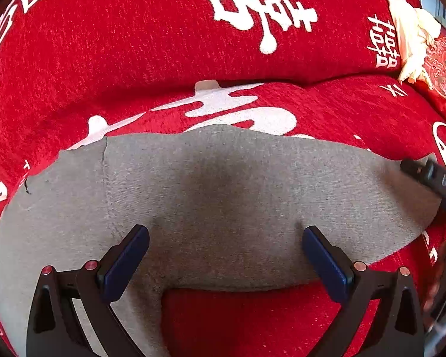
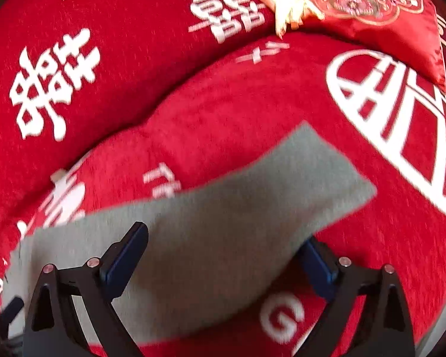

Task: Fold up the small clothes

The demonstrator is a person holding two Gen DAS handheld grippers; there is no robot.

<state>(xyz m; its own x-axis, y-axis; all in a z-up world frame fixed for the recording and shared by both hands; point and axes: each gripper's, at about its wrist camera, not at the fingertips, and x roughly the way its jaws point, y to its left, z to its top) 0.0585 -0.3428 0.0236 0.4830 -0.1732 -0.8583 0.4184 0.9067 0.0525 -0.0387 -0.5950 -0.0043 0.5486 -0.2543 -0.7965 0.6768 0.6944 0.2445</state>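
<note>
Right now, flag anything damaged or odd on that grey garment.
The grey garment has a small dark nick at its far-left edge, looking like a tear or loose thread. It lies flat on the red sofa cover otherwise.

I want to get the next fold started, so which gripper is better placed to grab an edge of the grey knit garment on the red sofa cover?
Probably the right gripper: its open jaws straddle the grey knit garment's near edge. The left gripper hovers open over mid-cloth.
</note>
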